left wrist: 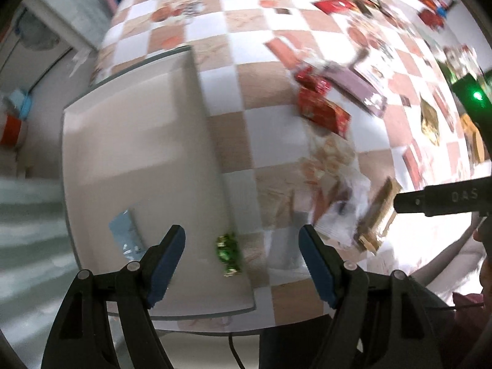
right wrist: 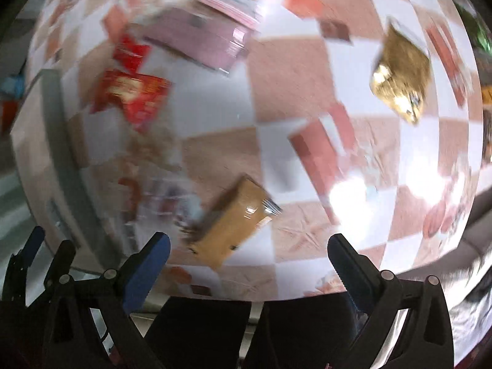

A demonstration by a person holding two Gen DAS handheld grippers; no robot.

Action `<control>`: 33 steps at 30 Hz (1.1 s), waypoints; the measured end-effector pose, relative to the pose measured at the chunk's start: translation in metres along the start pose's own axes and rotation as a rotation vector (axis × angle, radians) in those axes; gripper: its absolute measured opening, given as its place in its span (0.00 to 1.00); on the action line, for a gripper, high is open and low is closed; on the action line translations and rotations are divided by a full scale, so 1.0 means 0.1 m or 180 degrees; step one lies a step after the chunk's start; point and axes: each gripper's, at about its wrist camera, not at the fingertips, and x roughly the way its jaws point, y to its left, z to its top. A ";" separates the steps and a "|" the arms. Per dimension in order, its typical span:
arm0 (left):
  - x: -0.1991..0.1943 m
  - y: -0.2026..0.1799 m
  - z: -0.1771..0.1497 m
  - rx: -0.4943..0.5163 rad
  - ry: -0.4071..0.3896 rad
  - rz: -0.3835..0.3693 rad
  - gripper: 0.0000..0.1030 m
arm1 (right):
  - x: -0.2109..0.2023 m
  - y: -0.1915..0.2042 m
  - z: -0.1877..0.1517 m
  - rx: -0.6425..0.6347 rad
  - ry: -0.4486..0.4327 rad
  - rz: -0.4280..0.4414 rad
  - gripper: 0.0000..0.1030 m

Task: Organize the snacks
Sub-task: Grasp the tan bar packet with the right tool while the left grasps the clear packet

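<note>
A white tray (left wrist: 129,141) lies at the table's left end, holding a light blue packet (left wrist: 126,234) and a green foil candy (left wrist: 228,252). My left gripper (left wrist: 242,243) is open and empty just above the tray's near part, the candy between its fingers. My right gripper (right wrist: 248,247) is open and empty above a tan snack box (right wrist: 233,221), which also shows in the left wrist view (left wrist: 376,215). Red packets (left wrist: 323,109) (right wrist: 132,95), a mauve box (right wrist: 196,38) and a gold packet (right wrist: 401,73) lie on the checked cloth.
Several more snack packets are scattered toward the far right of the table (left wrist: 338,3). A crumpled clear wrapper (left wrist: 332,166) lies beside the tray. The tray's rim shows at left in the right wrist view (right wrist: 58,141). Both views are motion-blurred.
</note>
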 end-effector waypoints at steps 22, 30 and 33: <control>0.16 -0.73 0.10 0.0783 0.0087 0.0058 0.78 | 0.68 -0.22 -0.20 0.0406 -0.0045 -0.0162 1.00; 0.42 -1.09 0.18 0.0834 0.0168 -0.0018 0.78 | 0.62 -0.57 -0.21 0.0333 -0.0088 -0.0260 1.00; 0.53 -1.15 0.20 0.0810 0.0221 -0.0005 0.78 | 0.58 -0.56 -0.23 0.0136 -0.0170 -0.0392 1.00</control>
